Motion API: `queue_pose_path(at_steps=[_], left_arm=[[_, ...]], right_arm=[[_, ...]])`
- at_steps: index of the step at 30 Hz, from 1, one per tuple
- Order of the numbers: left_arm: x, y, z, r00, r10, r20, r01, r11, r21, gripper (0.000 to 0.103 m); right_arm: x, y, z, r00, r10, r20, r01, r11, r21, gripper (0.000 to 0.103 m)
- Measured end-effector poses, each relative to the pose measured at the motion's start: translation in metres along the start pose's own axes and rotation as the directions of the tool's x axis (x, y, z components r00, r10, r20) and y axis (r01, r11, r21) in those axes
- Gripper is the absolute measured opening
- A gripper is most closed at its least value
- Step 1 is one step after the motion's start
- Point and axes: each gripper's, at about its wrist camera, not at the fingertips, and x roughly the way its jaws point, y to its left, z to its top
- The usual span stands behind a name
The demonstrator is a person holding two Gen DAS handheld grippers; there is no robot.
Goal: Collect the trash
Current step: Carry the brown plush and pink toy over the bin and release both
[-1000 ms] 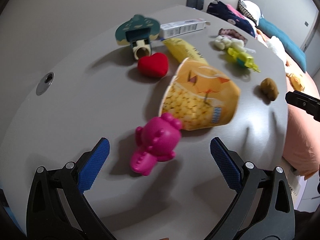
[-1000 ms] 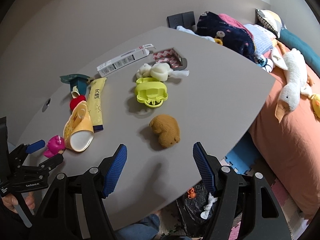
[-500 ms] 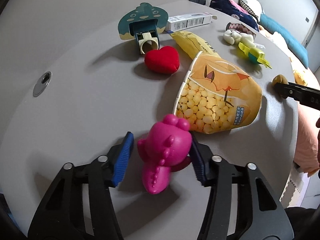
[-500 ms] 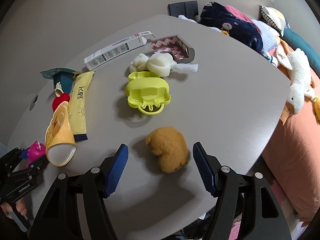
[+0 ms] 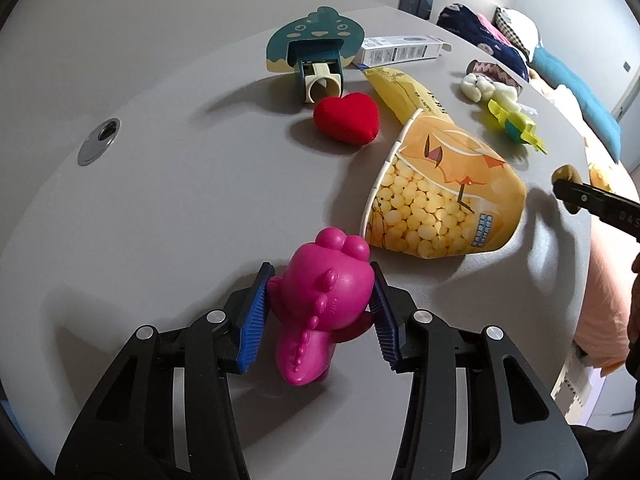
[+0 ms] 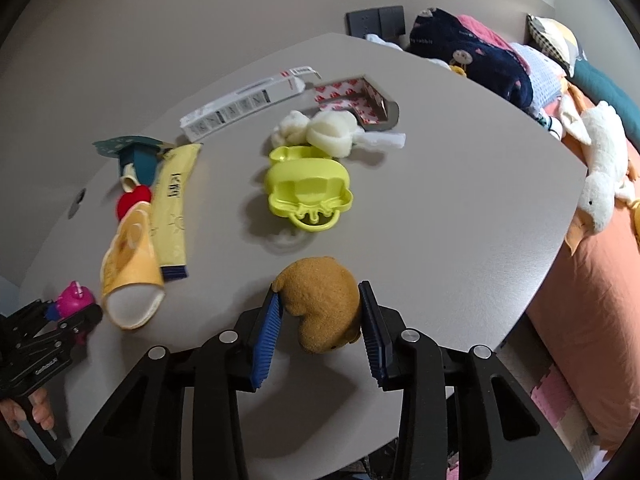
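Note:
On the grey table (image 6: 460,208), my left gripper (image 5: 320,276) has its blue pads pressed on both sides of a pink dinosaur toy (image 5: 328,300), and its jaws are still closing. In the right wrist view my right gripper (image 6: 320,294) has a brown plush toy (image 6: 320,304) between its pads. Both pads touch the plush as the jaws close. A tipped orange popcorn cup (image 5: 440,192) lies just beyond the pink toy. Behind the cup are a yellow wrapper (image 5: 404,88) and a long white carton (image 5: 400,50).
A red plush heart (image 5: 348,118) and a teal dinosaur-shaped holder (image 5: 316,44) lie at the back left. A yellow-green plastic toy (image 6: 308,184), a white plush (image 6: 328,136) and a patterned box (image 6: 360,100) sit mid-table. A bed (image 6: 592,320) with soft toys borders the right edge.
The left gripper went from wide open to clamped on the pink dinosaur. The right gripper moved forward to the brown plush and narrowed onto it.

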Motion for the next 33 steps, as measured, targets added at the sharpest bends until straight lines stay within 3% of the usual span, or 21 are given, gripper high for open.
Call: queue_pose_path(at_steps=[10,33], left_arm=[[-0.028,-0.023,0.001,0.998,-0.017,0.059,0.015,0.999,0.04,0.046],[-0.055,-0.109,0.008,0.988,-0.115,0.101,0.091,0.972,0.214,0.046]], right_arm=[[-0.039,-0.003,-0.009,0.998,0.046,0.051,-0.046,0.999,0.003,0.04],[-0.109,-0.053,-0.043,0.991,0.022,0.134,-0.033,0.997,0.076,0.04]])
